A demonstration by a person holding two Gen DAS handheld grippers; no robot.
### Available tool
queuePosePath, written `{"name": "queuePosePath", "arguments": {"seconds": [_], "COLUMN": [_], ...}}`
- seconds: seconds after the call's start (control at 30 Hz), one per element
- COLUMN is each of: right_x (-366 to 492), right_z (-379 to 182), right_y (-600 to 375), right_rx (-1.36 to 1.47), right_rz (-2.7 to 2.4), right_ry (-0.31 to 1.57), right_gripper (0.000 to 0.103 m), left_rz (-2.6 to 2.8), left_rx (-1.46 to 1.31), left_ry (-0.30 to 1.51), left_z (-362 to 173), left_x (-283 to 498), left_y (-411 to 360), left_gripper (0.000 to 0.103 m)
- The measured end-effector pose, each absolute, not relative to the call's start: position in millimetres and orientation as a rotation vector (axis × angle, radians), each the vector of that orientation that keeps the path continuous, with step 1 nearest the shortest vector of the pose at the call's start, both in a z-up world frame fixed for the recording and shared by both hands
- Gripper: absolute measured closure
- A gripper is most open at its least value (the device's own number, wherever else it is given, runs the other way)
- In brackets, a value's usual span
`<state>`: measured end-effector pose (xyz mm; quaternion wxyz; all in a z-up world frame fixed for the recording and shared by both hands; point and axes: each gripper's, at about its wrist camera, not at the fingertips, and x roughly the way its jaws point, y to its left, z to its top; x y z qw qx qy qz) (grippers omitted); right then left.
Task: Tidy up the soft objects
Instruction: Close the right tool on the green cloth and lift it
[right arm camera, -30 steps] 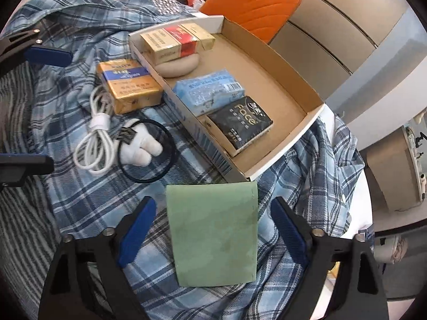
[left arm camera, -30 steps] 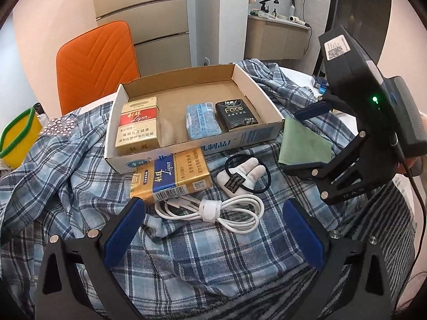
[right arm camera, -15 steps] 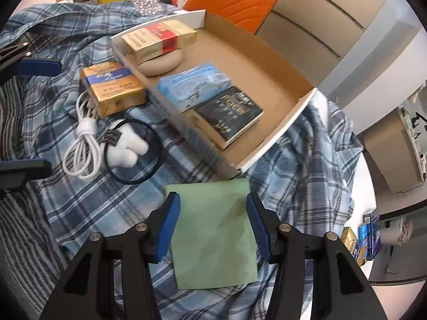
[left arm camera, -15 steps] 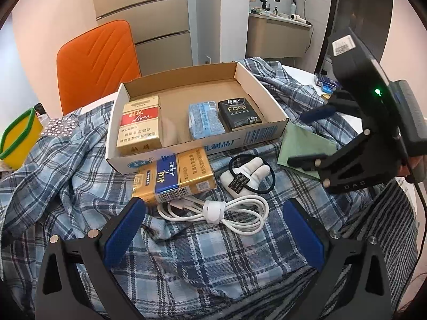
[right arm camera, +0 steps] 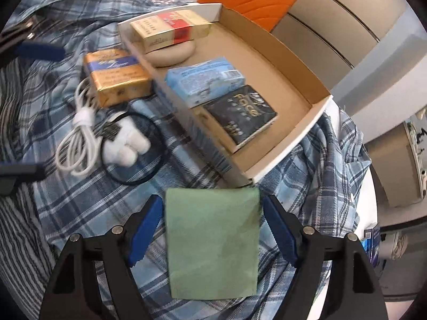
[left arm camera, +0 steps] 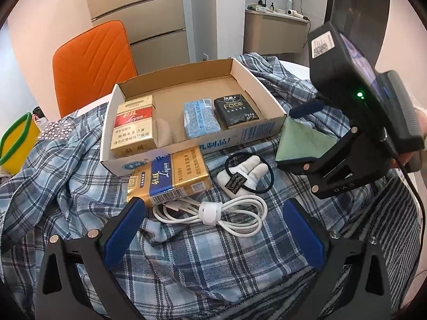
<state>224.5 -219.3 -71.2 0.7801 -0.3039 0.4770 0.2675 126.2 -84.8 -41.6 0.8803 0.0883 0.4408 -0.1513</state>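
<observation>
A flat green soft pack is held between the blue pads of my right gripper, just in front of the near right corner of the cardboard box. In the left wrist view the pack is tilted up off the plaid cloth, clamped by the right gripper. The box holds a red-gold carton, a blue tissue pack and a black tissue pack. My left gripper is open and empty over the cloth, near a white cable.
On the plaid cloth in front of the box lie a gold-blue carton, the cable, and a white plush hair tie with black loop. An orange chair stands behind the box. A yellow-green bin sits far left.
My right gripper has closed from wide open onto the green pack and lifted its front edge off the cloth near the box corner. The left gripper has stayed put.
</observation>
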Motion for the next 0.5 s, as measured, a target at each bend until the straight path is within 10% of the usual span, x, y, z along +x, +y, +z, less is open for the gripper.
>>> {"name": "queuePosePath", "arguments": {"seconds": [0.5], "right_x": [200.1], "right_z": [-13.1], "right_y": [-237.8], "right_rx": [-0.478], "right_rz": [0.495], "right_ry": [0.874], "right_gripper": [0.032], "left_rz": [-0.273], "left_rx": [0.155], "left_ry": [0.842], "left_z": [-20.5], "left_x": [118.9], "left_y": [-70.1], "left_gripper": [0.001]}}
